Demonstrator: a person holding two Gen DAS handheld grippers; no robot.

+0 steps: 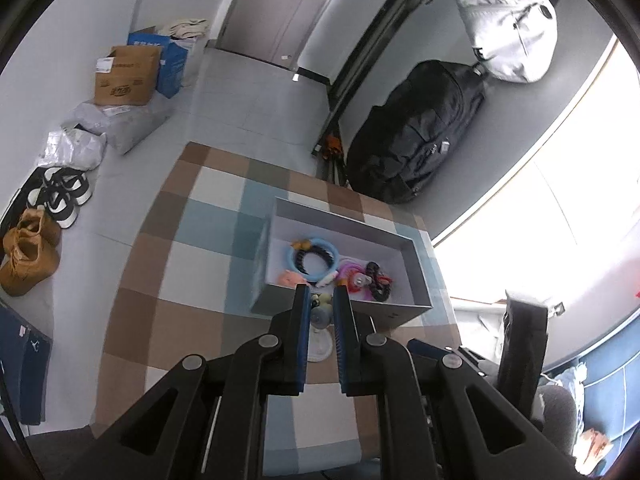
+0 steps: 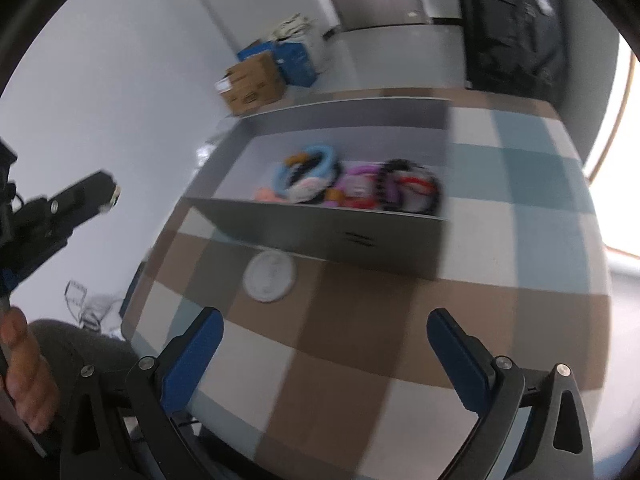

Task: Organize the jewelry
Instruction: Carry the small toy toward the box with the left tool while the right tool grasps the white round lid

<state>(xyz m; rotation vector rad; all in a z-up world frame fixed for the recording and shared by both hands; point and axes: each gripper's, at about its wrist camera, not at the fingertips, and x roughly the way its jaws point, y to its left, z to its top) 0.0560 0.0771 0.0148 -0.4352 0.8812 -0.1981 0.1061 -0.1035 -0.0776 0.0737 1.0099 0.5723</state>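
Left gripper [image 1: 321, 289] pinches a small pale trinket [image 1: 322, 312] between nearly closed fingers, held above the table just short of the grey box [image 1: 416, 276]. Right gripper [image 2: 324, 320] is wide open and empty, low over the checkered tablecloth [image 2: 360, 360]. Step looks like dropping the trinket in with the blue ring [image 1: 316, 258], black beaded bracelet [image 1: 378, 280] and pink pieces already inside. Next: carry it over the near wall, then release. A white round disc [image 2: 270, 276] sits outside the box. Trinket is mostly hidden by the fingers; right view is motion-blurred, so box contents smear.
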